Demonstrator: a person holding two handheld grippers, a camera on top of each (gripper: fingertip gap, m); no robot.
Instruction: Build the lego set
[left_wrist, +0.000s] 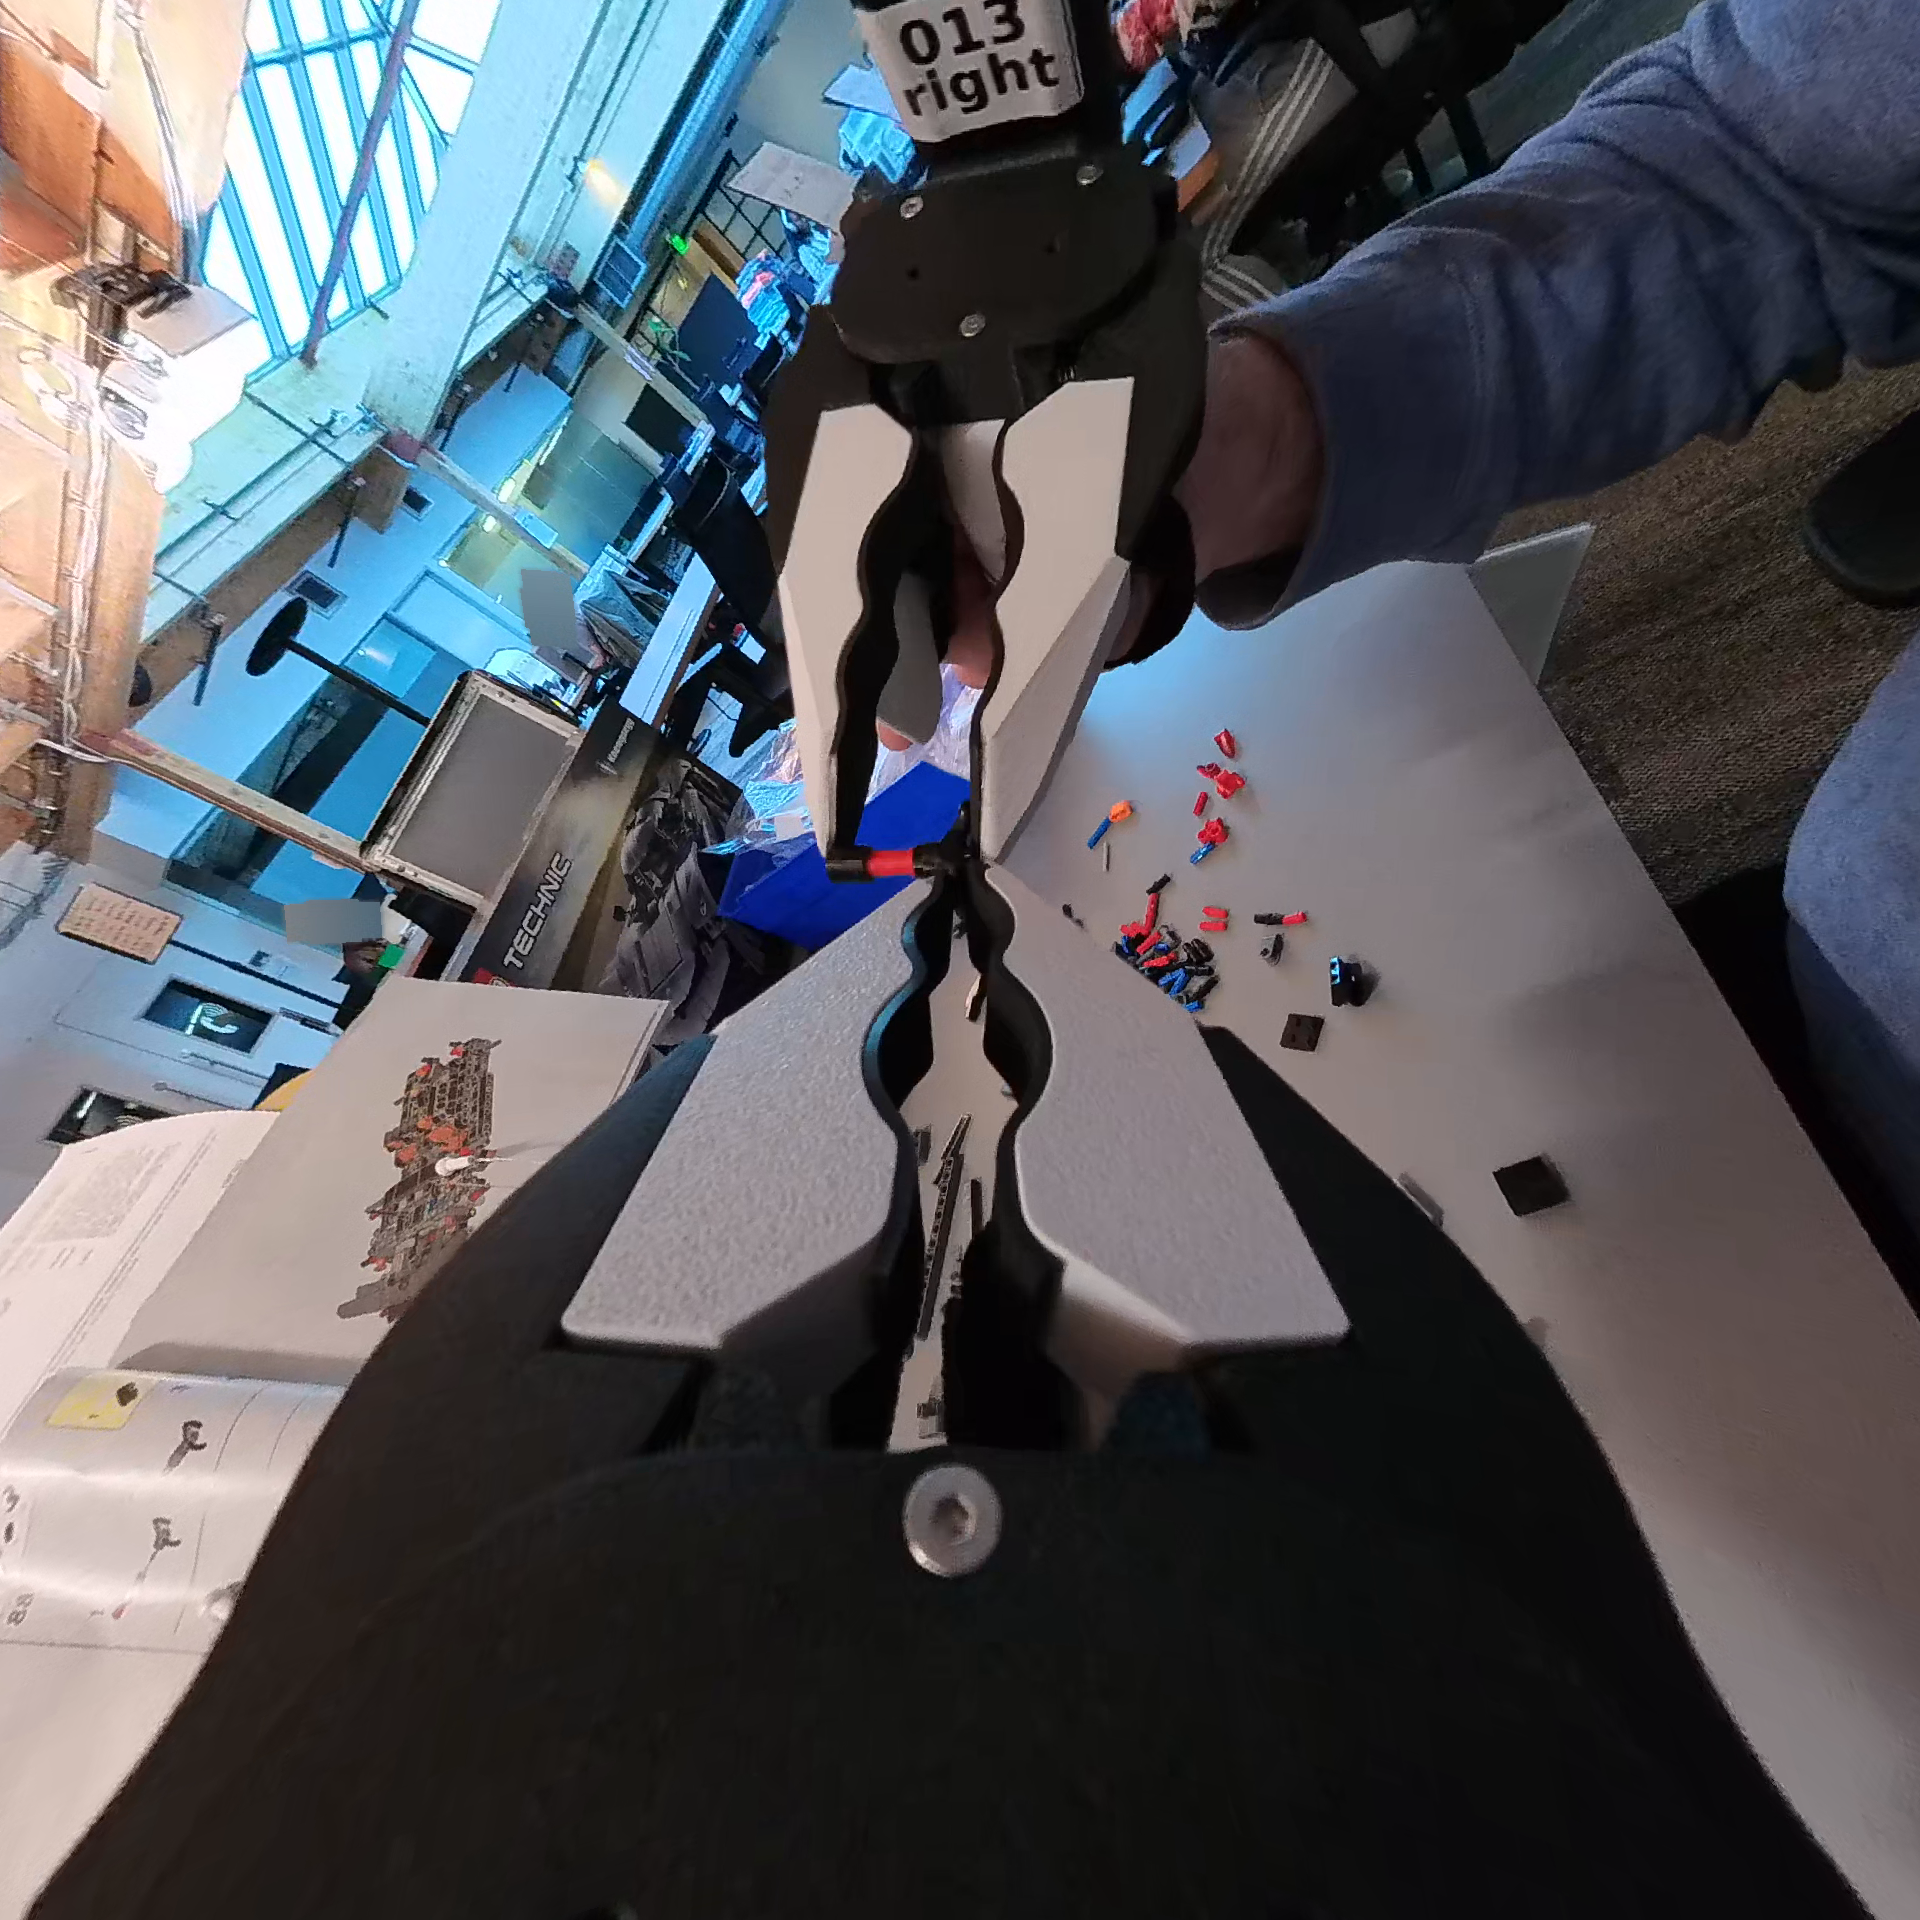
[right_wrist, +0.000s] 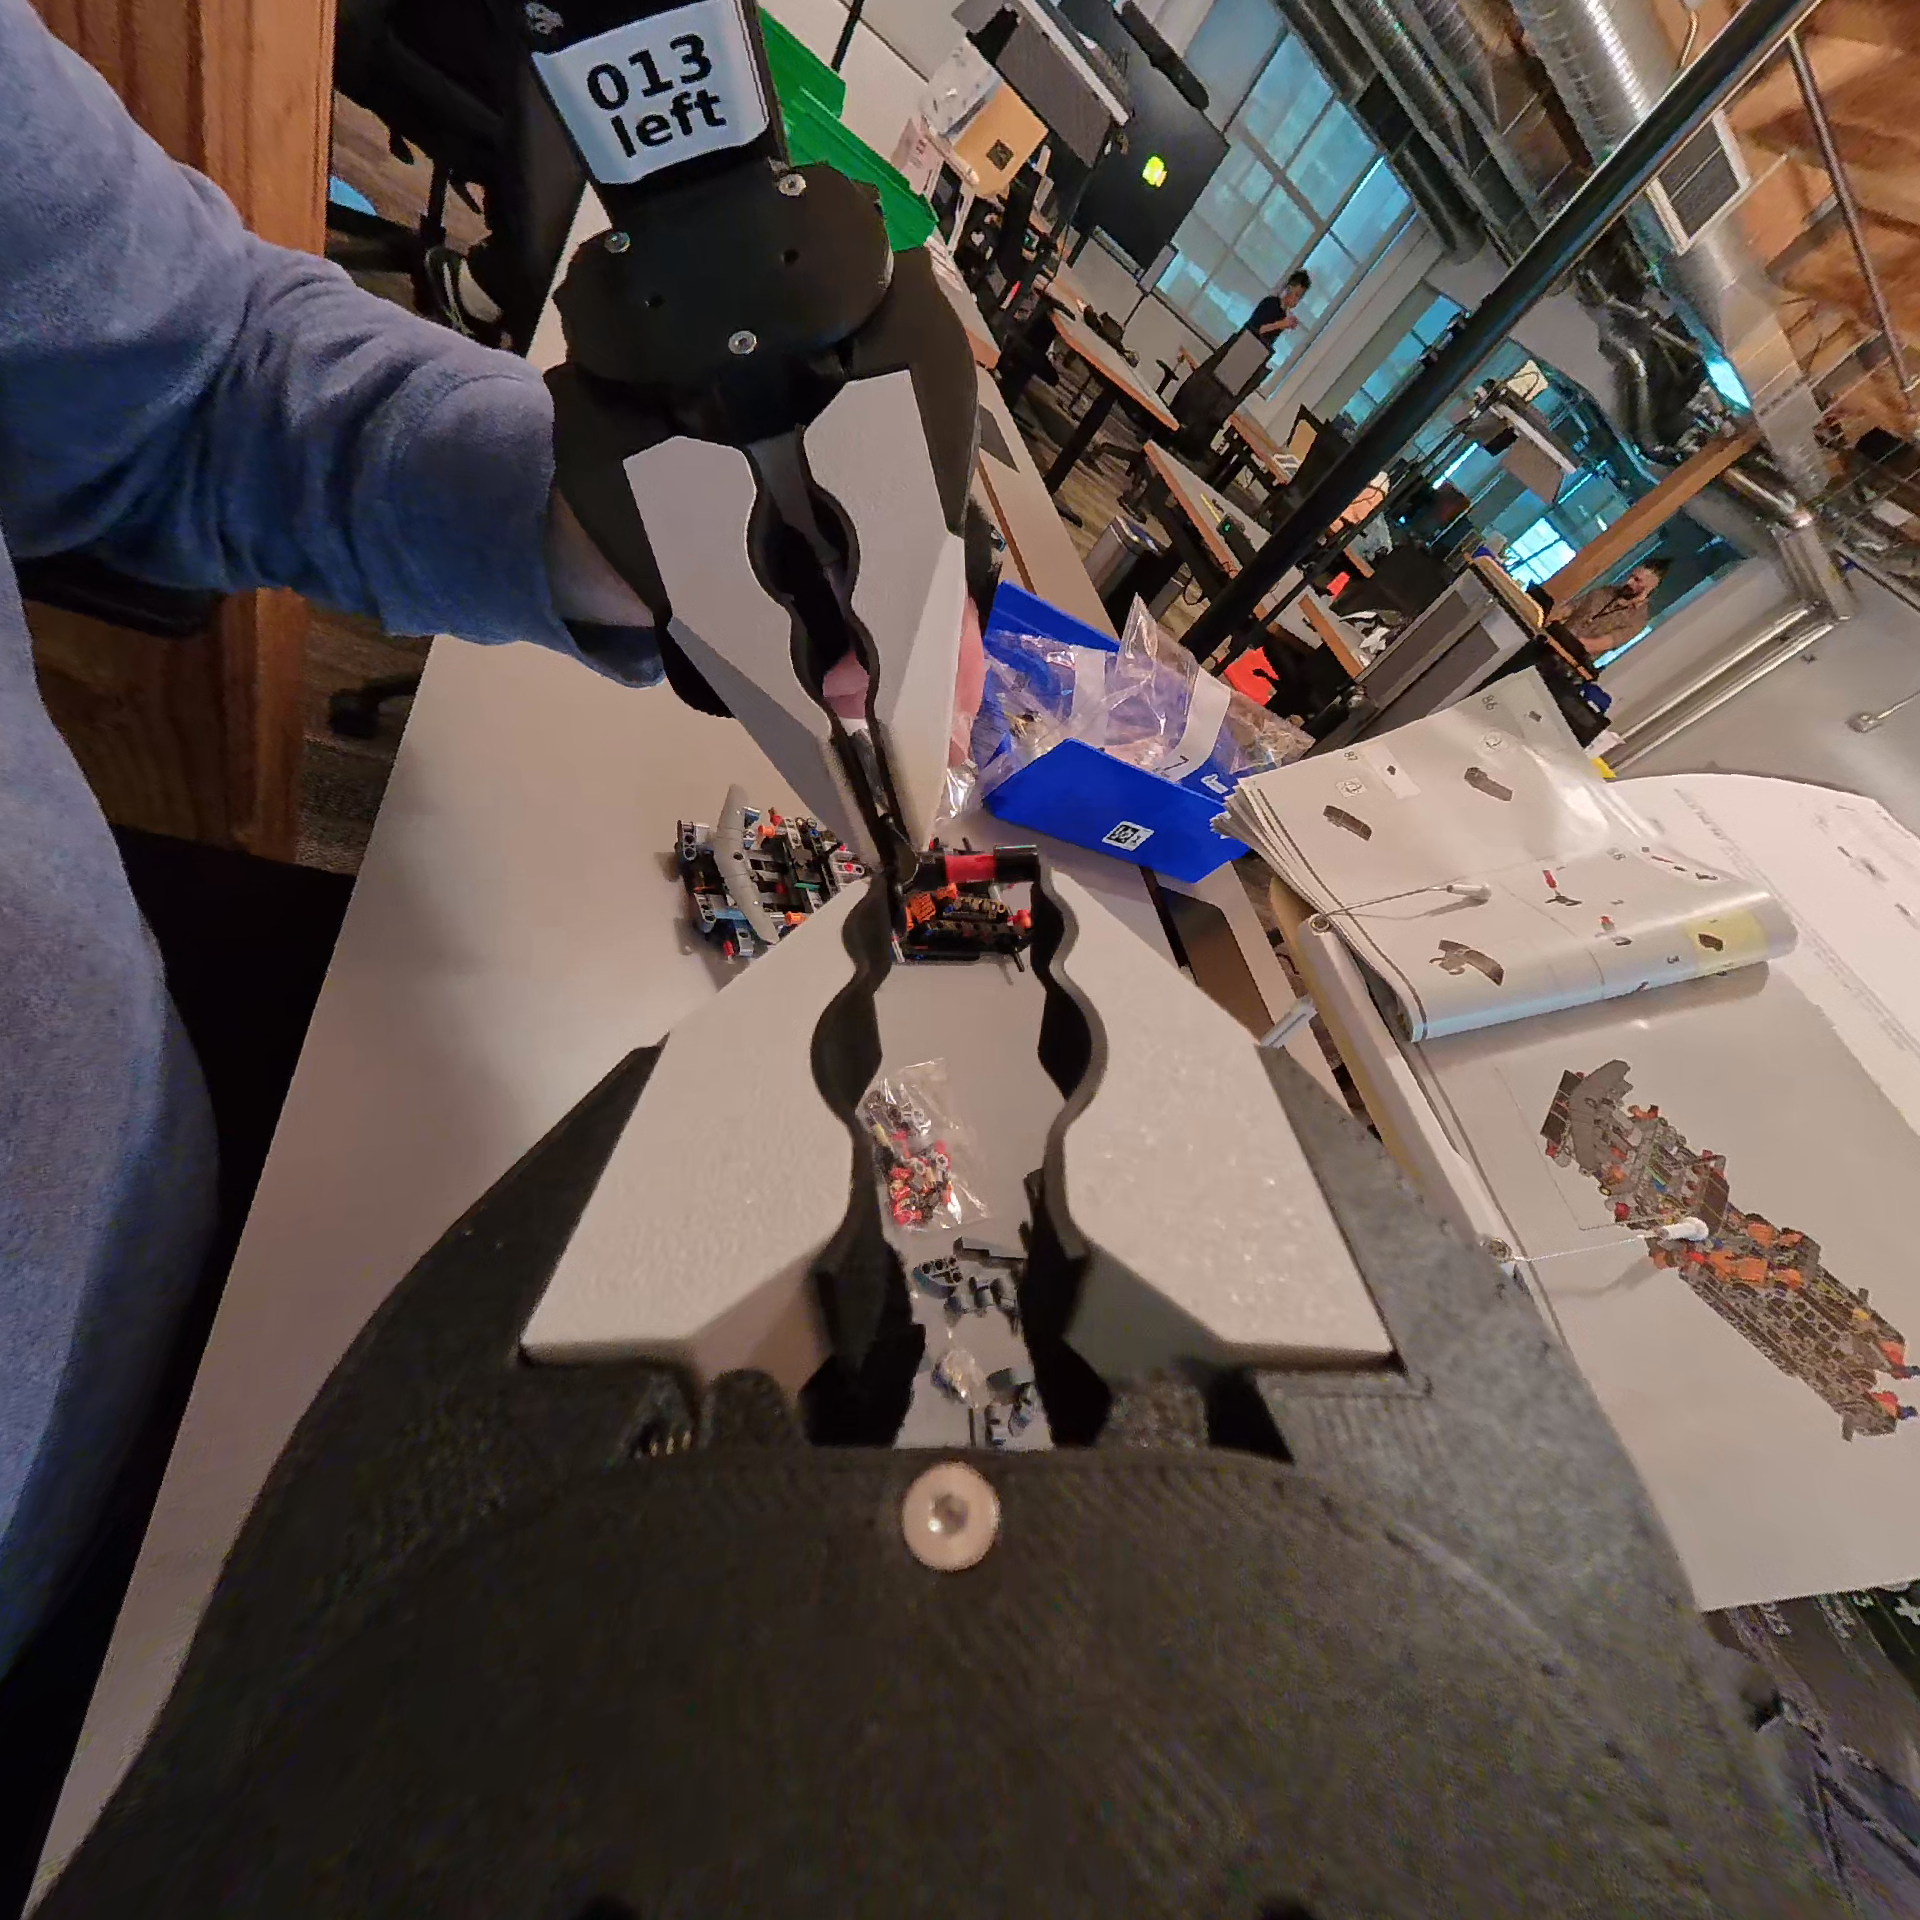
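A short red and black lego piece (left_wrist: 883, 863) is held in the air between both grippers above the white table (left_wrist: 1455, 831). My right gripper (left_wrist: 904, 847) comes in from the top of the left wrist view and is shut on the piece lengthwise, one fingertip on each end. My left gripper (left_wrist: 951, 883) is shut on the black end of that piece. In the right wrist view the piece (right_wrist: 971, 864) spans my right gripper (right_wrist: 961, 894), and my left gripper (right_wrist: 891, 842) pinches its left end. A partly built lego model (right_wrist: 753, 873) lies on the table behind.
A small orange and black sub-assembly (right_wrist: 961, 920) lies under the held piece. A blue bin (right_wrist: 1101, 800) with plastic bags, an open instruction booklet (right_wrist: 1507, 883) and a printed picture sheet (right_wrist: 1714, 1247) lie to the right. A bag of small parts (right_wrist: 920, 1153) and loose parts (left_wrist: 1164, 951) lie on the table. My left and right fingertips are right by each other.
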